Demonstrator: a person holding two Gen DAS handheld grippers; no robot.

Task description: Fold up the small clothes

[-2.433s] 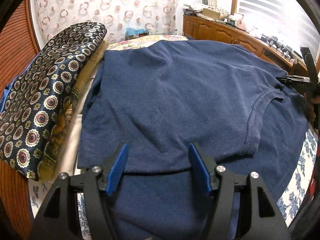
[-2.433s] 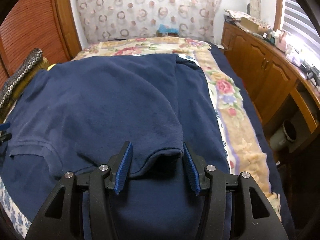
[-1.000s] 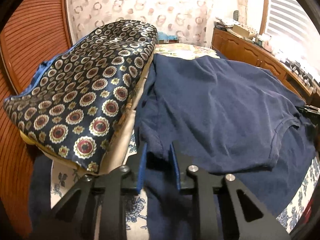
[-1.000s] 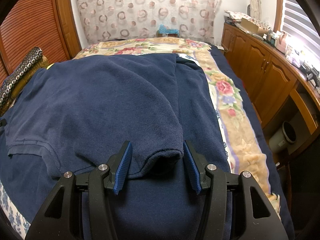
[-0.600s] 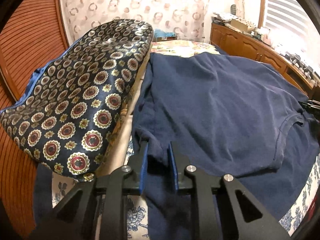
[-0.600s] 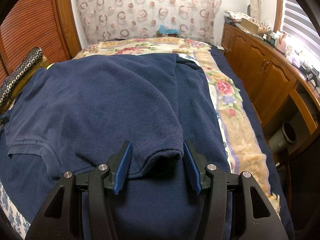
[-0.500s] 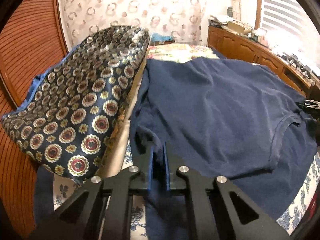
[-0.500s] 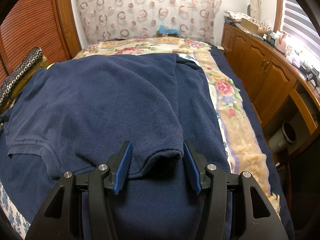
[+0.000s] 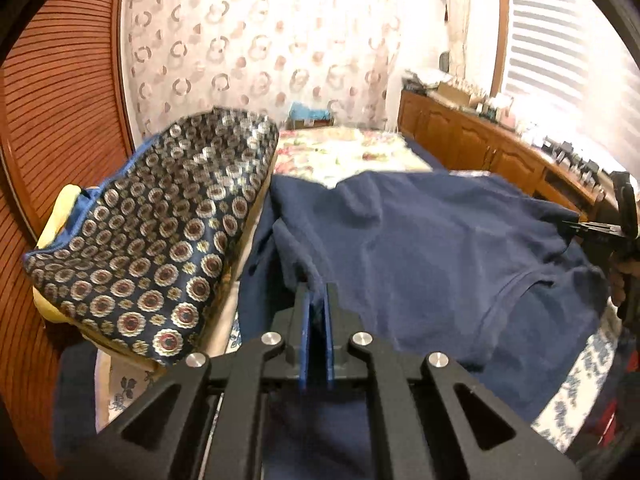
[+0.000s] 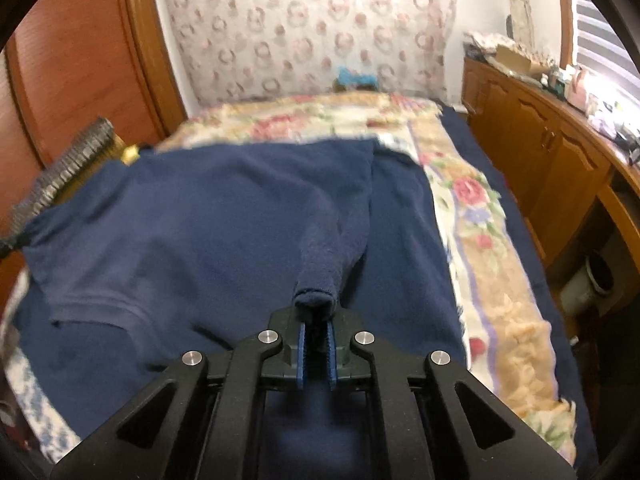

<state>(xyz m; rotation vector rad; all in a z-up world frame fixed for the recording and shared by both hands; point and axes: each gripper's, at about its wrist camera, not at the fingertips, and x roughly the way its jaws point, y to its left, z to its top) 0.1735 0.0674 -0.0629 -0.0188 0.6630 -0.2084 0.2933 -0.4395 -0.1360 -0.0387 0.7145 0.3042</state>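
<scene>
A navy blue shirt (image 9: 420, 248) lies spread on the bed; it also shows in the right wrist view (image 10: 208, 236). My left gripper (image 9: 315, 300) is shut on the shirt's left edge, and the cloth rises into its blue pads. My right gripper (image 10: 315, 328) is shut on the end of the shirt's sleeve (image 10: 320, 280), which is bunched and lifted off the bed. The right gripper shows at the far right of the left wrist view (image 9: 616, 232).
A patterned navy cushion (image 9: 160, 232) lies along the shirt's left side against the wooden wall. A floral blanket (image 10: 480, 232) covers the bed beyond and to the right. Wooden cabinets (image 10: 552, 160) with clutter on top run along the right.
Both grippers have closed on the shirt: the left on its left edge, the right on the sleeve end. Both have lifted the cloth a little.
</scene>
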